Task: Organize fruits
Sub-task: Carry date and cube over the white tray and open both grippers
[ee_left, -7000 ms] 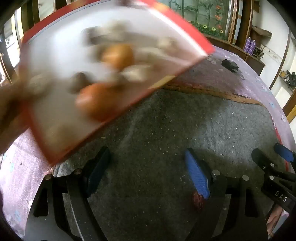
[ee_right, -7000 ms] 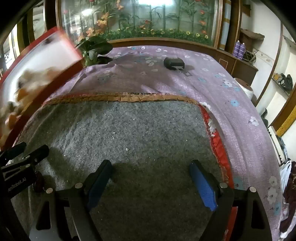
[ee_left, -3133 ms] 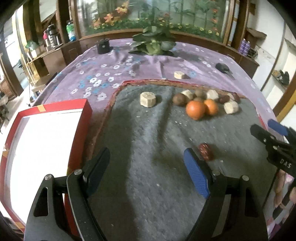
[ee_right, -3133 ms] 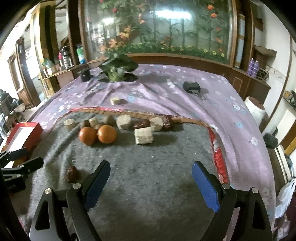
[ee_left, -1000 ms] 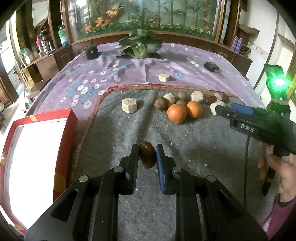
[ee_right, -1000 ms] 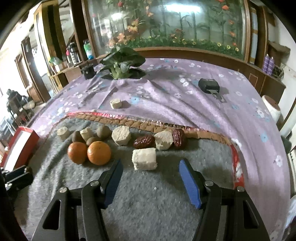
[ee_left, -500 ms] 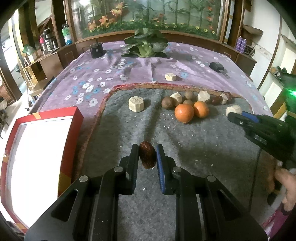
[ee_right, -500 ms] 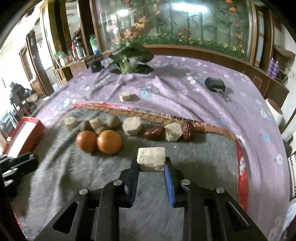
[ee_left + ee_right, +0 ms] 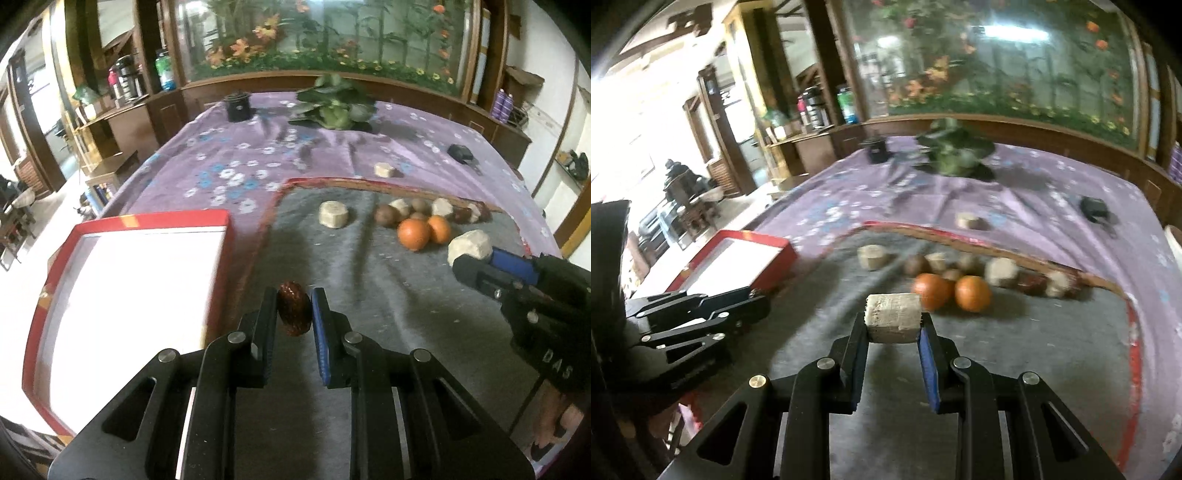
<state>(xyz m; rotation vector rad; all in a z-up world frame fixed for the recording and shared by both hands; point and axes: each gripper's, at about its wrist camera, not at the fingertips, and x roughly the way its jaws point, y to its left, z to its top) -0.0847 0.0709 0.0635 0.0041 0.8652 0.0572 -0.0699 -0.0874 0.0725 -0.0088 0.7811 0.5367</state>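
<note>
Now both grippers carry something. The right gripper [image 9: 893,325] has just been closing, and a pale cut block [image 9: 894,314] that sat on the grey mat [image 9: 1034,350] a second ago is pinched between its fingers [image 9: 858,332] and raised clear of the mat. The left gripper [image 9: 294,314] is clamped narrow on a dark red date [image 9: 294,313], as it was a second ago, with the date upright between the pads and poking out above the tips.

That likely means the picking step is over for these two pieces and the carry to the red tray [image 9: 221,218] comes next. In the left wrist view the tray fills the left half of the frame, its white floor bare, and the date hangs just right of its near corner. In the right wrist view the tray lies at middle left, well apart from the block.

Left on the mat, in the upper right of the left wrist view, are two oranges [image 9: 413,234], several brown fruits and more pale chunks, so most of the sorting looks undone
</note>
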